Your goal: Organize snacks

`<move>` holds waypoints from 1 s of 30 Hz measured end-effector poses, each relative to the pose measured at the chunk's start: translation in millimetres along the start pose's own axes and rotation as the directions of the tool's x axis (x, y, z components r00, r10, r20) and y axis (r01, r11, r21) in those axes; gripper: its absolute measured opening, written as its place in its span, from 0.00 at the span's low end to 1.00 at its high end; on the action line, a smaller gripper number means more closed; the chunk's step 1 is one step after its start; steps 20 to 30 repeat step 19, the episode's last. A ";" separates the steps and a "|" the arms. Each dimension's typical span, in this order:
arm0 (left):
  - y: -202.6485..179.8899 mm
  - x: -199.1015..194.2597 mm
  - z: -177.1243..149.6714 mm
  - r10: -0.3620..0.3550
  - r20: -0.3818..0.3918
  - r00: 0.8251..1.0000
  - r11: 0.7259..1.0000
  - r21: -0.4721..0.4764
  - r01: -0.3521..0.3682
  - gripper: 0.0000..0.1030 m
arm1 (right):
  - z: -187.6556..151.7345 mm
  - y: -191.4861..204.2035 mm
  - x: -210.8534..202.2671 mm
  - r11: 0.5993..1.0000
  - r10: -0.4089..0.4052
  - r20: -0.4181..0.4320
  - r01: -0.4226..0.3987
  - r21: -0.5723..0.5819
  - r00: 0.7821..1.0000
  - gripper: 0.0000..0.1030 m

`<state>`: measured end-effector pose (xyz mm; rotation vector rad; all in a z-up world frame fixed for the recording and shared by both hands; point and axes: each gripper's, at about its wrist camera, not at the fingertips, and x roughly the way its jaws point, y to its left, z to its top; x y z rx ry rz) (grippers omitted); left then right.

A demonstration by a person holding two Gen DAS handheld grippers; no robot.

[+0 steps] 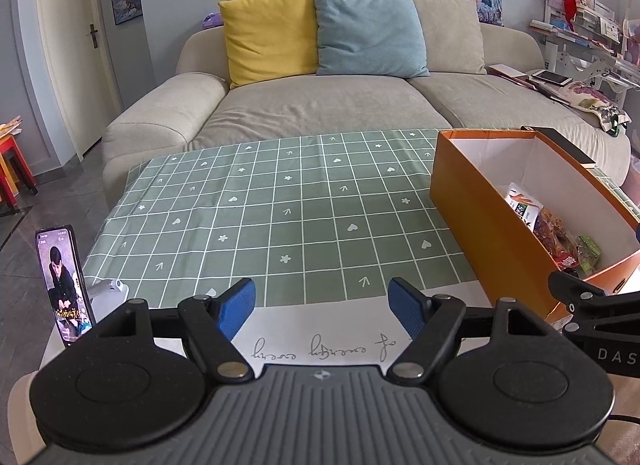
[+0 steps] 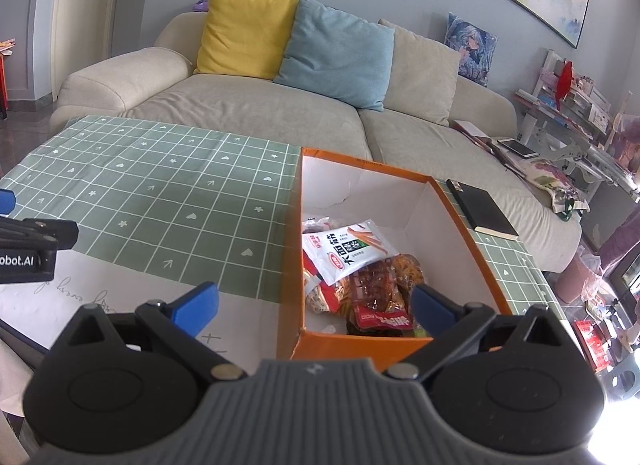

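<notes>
Both tools are spread apart and empty: the right tool (image 2: 314, 305) hovers at the near end of the orange box (image 2: 290, 265) holding the snacks (image 2: 360, 269), the left tool (image 1: 321, 307) well left of it.

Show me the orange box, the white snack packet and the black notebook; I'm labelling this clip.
orange box (image 2: 290, 265): right wrist view, on its outer left wall.
white snack packet (image 2: 340, 251): right wrist view, on the printed front.
black notebook (image 2: 482, 209): right wrist view, on its cover.

Both cams low, facing sofa (image 1: 320, 105).
</notes>
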<state>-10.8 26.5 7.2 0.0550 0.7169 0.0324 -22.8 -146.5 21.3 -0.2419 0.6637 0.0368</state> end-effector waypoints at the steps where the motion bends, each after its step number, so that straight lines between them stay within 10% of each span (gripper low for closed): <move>1: 0.0 -0.1 0.1 0.000 0.000 1.000 1.000 0.000 0.000 0.86 | -0.5 0.5 -0.1 1.000 0.000 0.000 0.000 -0.001 1.000 0.96; 30: 0.0 -2.6 0.6 -0.012 0.023 1.000 1.000 0.020 0.011 0.86 | -3.5 3.1 1.1 1.000 0.007 -0.002 -0.007 -0.005 1.000 0.96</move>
